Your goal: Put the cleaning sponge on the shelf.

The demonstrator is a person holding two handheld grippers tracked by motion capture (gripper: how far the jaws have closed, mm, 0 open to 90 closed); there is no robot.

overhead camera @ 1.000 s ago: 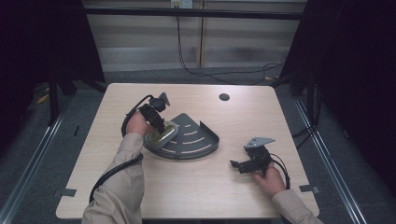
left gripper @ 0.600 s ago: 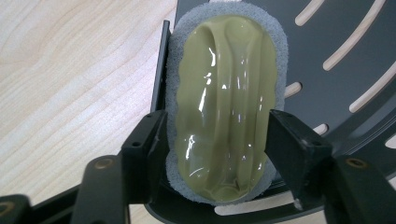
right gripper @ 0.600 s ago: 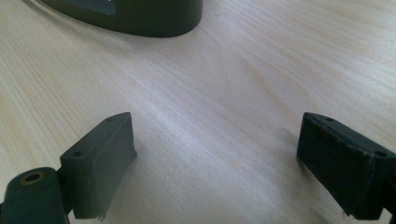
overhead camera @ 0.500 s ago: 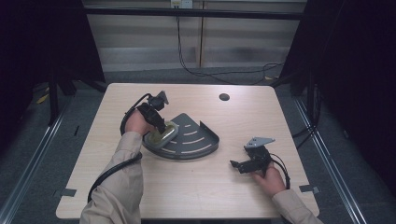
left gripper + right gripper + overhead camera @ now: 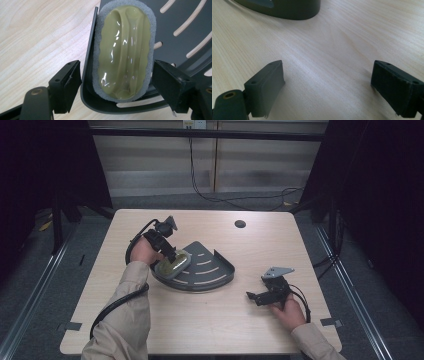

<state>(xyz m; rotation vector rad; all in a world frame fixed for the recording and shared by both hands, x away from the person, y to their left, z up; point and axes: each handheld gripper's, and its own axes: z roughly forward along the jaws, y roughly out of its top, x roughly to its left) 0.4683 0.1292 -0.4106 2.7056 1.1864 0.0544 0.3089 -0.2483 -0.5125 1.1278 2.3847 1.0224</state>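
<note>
A dark grey quarter-round slotted tray [image 5: 220, 275] lies near the middle of the wooden table. A grey foam sponge with a glossy olive-green top [image 5: 172, 263] rests in its left end, against the rim. My left gripper [image 5: 169, 254] is open right over the sponge. In the left gripper view the sponge [image 5: 125, 50] lies between the jaws of that gripper [image 5: 117, 71], and the tray's rim [image 5: 88, 62] runs inside the left jaw. My right gripper [image 5: 254, 296] is open and low over bare table, right of the tray. Nothing is between the jaws of my right gripper [image 5: 328, 75], and the tray's wall [image 5: 287, 7] is ahead.
A small black round cap [image 5: 240, 224] sits in the tabletop near the far edge. Bare wood [image 5: 210, 325] stretches from the tray to the near edge. Black cables trail from both grippers. Dark frames and floor rails flank the table.
</note>
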